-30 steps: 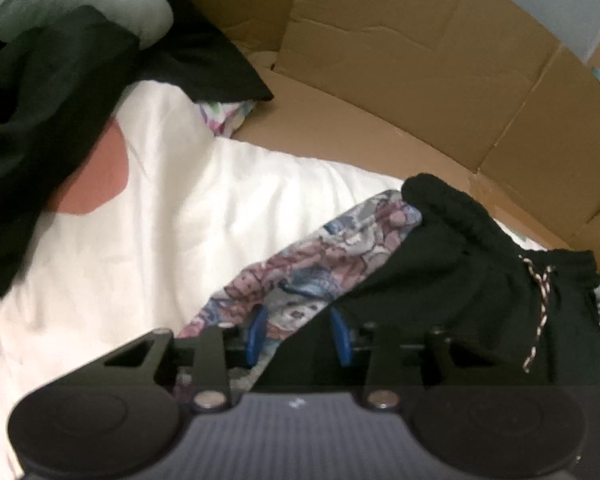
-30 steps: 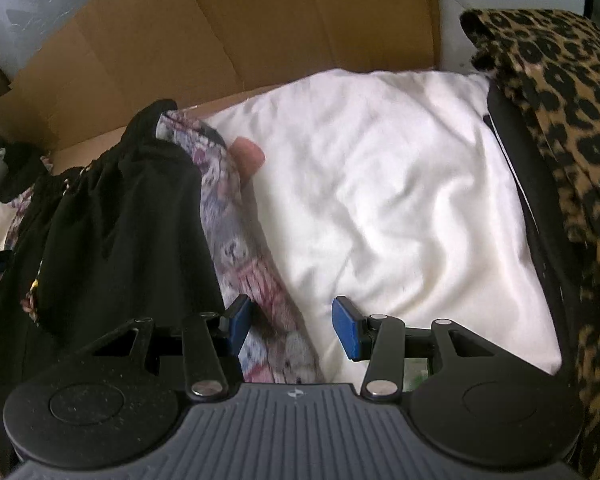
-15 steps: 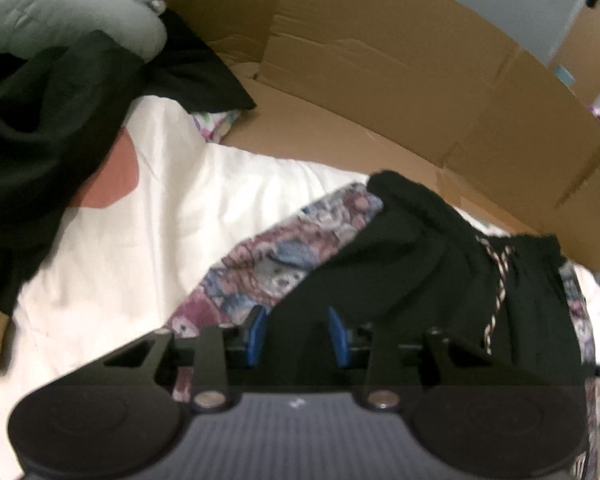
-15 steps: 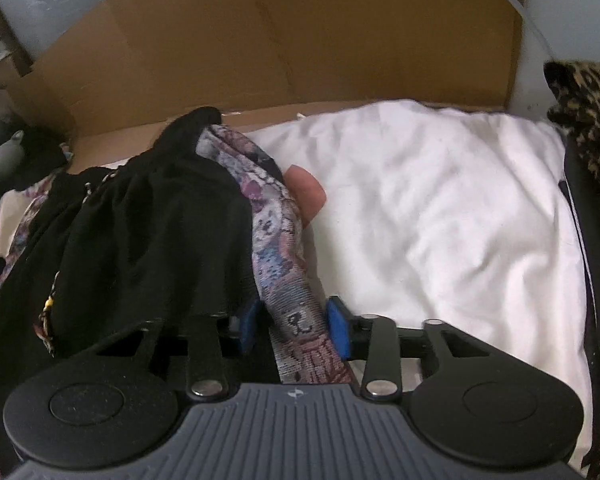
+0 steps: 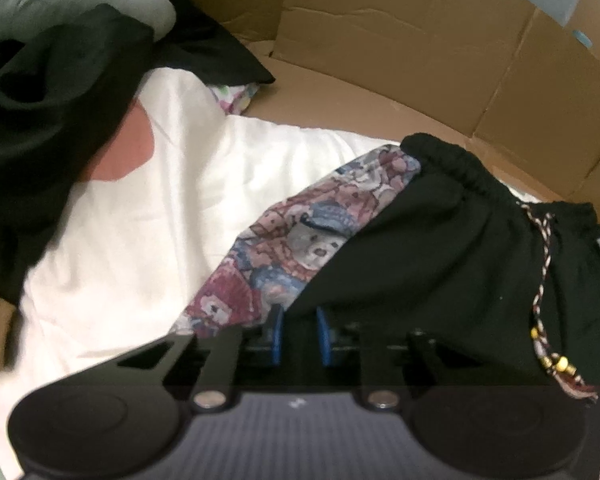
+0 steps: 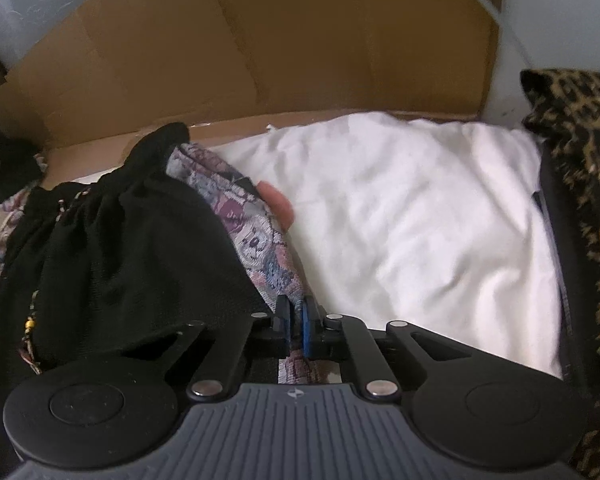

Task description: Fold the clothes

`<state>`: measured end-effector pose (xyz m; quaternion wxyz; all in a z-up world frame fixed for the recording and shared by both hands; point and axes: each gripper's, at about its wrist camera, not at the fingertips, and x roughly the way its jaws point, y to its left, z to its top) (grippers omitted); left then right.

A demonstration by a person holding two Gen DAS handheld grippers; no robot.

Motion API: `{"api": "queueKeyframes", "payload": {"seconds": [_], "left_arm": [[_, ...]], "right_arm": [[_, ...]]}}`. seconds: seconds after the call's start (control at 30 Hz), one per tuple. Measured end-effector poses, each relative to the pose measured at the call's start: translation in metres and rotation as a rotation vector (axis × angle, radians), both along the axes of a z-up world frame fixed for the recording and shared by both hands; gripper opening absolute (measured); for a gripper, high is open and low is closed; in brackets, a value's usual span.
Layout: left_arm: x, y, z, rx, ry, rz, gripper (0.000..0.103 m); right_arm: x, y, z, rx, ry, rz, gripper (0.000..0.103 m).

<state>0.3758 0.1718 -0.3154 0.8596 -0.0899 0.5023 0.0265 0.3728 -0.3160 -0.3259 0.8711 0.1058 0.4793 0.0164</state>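
Black shorts (image 5: 440, 248) with a bear-patterned side panel (image 5: 300, 240) and a braided drawstring (image 5: 544, 280) lie crumpled on a white cloth (image 5: 160, 220). My left gripper (image 5: 300, 334) is at the near edge of the shorts; its jaws are closing, with a bunch of black fabric pinched between the blue pads. In the right wrist view the same shorts (image 6: 132, 248) lie to the left. There my right gripper (image 6: 296, 322) is shut on the edge of the patterned panel (image 6: 256, 240), which runs down between the pads.
Cardboard walls (image 5: 400, 48) (image 6: 260, 48) stand behind the cloth. A pile of dark garments (image 5: 40, 100) and a grey-green cloth (image 5: 60, 0) lie far left. A leopard-print cloth (image 6: 580, 152) lies at the right edge. The white cloth (image 6: 412, 208) carries a pinkish patch (image 6: 278, 204).
Both grippers have narrowed. The right one slid left from the white cloth onto the patterned edge and shut on it. The left pads came together around the black fabric.
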Motion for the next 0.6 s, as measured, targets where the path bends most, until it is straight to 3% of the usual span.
{"api": "queueKeyframes", "payload": {"seconds": [0.1,0.2,0.23,0.27,0.3,0.6], "left_arm": [[0.0,0.003,0.001,-0.005,0.006,0.016,0.017],[-0.003,0.003,0.004,0.008,0.007,0.017,0.017],[-0.005,0.003,0.006,0.016,0.007,0.014,0.017],[-0.008,0.004,0.006,0.018,0.009,0.013,0.017],[-0.01,0.005,0.007,0.018,0.011,0.012,0.017],[-0.035,0.012,0.011,0.03,0.016,0.029,0.017]], "right_arm": [[0.0,-0.004,0.0,0.003,0.003,-0.018,0.0],[-0.005,-0.011,0.0,0.077,0.016,-0.009,0.006],[-0.008,-0.014,0.0,0.104,0.021,-0.007,0.019],[-0.013,-0.016,0.0,0.127,0.027,-0.002,0.044],[-0.018,-0.019,0.0,0.143,0.031,0.002,0.049],[-0.065,-0.032,-0.012,0.223,0.1,0.026,0.05]]}}
